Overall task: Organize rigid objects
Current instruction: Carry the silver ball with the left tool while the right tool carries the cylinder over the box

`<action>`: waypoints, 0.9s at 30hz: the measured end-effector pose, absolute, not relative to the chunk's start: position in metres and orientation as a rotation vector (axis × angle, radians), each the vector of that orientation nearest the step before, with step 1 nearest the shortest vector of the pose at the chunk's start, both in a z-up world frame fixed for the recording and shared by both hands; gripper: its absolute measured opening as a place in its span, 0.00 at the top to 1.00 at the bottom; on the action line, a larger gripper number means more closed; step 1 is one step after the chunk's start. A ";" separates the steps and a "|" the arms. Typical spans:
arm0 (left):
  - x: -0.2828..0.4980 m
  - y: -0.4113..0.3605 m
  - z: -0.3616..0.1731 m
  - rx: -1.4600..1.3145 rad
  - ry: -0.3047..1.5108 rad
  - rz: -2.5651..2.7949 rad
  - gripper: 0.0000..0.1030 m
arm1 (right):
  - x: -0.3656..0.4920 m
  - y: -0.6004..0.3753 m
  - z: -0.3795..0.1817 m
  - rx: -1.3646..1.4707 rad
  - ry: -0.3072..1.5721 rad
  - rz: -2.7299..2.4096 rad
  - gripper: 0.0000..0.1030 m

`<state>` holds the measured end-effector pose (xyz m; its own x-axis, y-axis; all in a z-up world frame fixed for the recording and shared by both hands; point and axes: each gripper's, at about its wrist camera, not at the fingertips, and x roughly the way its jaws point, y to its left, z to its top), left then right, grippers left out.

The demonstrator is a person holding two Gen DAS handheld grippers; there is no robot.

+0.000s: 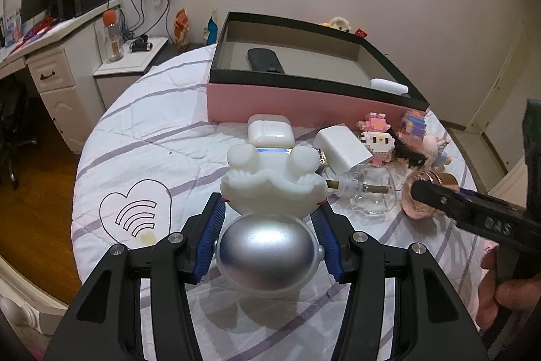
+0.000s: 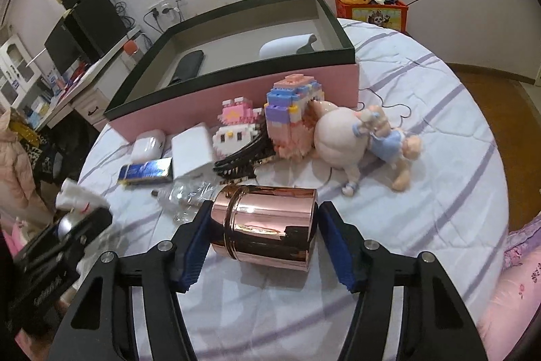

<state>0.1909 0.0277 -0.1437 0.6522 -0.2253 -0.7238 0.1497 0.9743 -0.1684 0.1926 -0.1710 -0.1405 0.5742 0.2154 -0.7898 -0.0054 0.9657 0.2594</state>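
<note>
**Rose-gold can between right pads**

Shiny rose-gold metal cylinder (image 2: 267, 224) on its side on quilted bedspread (image 2: 422, 208), right gripper (image 2: 262, 219) half open around it, left pad touching, right pad just apart. Left gripper (image 1: 270, 208) clamped on white figurine with silver dome (image 1: 268, 225). Beyond, clear glass bottle (image 2: 189, 197), pink black-rimmed box (image 2: 236, 90).

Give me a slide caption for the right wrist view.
Right hand-held gripper straddles a rose-gold canister lying on the quilt, toys and pink box behind.

A shiny rose-gold canister (image 2: 267, 222) lies sideways on the quilt (image 2: 422, 208).
</note>
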 end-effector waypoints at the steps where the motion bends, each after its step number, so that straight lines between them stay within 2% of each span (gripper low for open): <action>1: 0.190 0.027 -0.142 -0.094 0.832 -0.215 0.48 | 0.189 -0.170 -0.137 0.233 0.949 0.134 0.39; 14: 0.198 0.024 -0.097 -0.076 0.777 -0.230 0.48 | 0.182 -0.166 -0.075 0.181 0.850 0.212 0.39; 27: 0.296 0.010 -0.017 -0.028 0.688 -0.257 0.48 | 0.279 -0.158 -0.004 0.057 0.759 0.253 0.39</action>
<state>0.2955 0.0100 -0.0166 0.7422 -0.2440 -0.6241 0.2257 0.9680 -0.1100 0.2791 -0.1584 -0.0043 0.6966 0.2473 -0.6734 -0.2065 0.9681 0.1419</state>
